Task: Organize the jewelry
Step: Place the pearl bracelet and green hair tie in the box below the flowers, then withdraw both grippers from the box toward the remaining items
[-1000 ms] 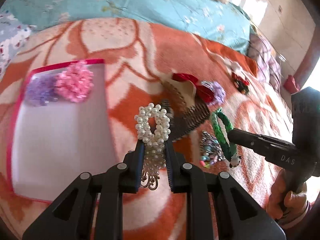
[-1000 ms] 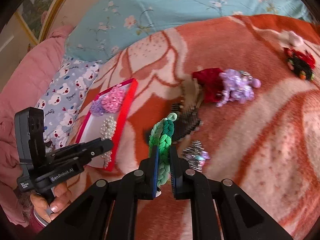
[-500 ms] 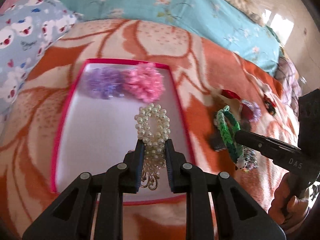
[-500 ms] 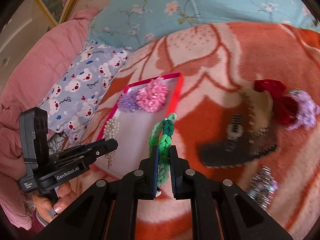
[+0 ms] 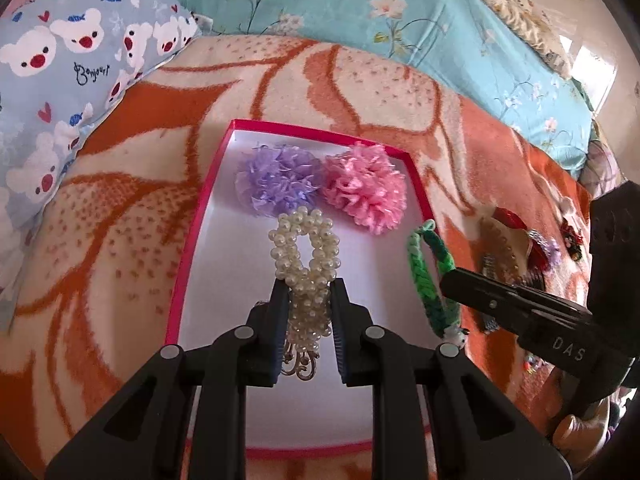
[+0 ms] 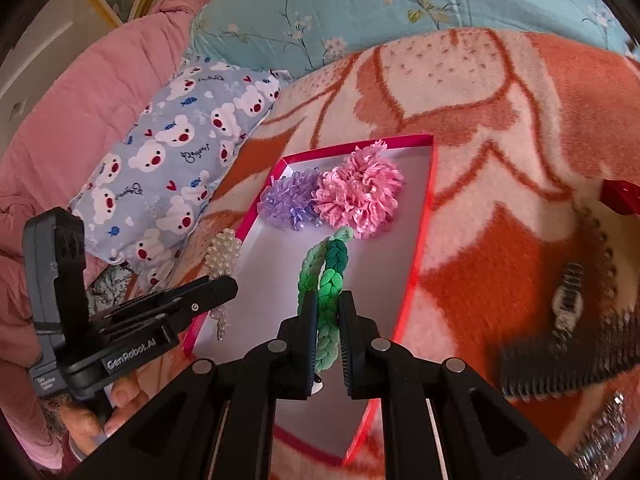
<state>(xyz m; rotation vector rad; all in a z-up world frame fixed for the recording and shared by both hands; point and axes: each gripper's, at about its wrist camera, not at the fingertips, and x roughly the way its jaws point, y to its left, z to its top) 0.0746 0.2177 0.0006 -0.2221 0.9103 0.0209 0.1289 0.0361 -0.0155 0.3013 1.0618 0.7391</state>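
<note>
"Bonjour" pillow [image 5: 80, 64]; "GenRobot.AI" left claw [image 6: 224, 288]; "DAS", perhaps partial.

an orange-and-cream blanket [image 5: 132, 240] on the bed carries a pink-rimmed tray [image 5: 192, 236], a bear-print pillow [image 5: 60, 64] and a black comb [image 6: 560, 364].

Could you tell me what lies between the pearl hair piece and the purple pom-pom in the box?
Nothing: in the left wrist view the pearl piece reaches the purple pom-pom's lower edge.

Pearl clip [image 5: 306, 264], green braid [image 6: 326, 280] above box [image 5: 192, 232]
</note>
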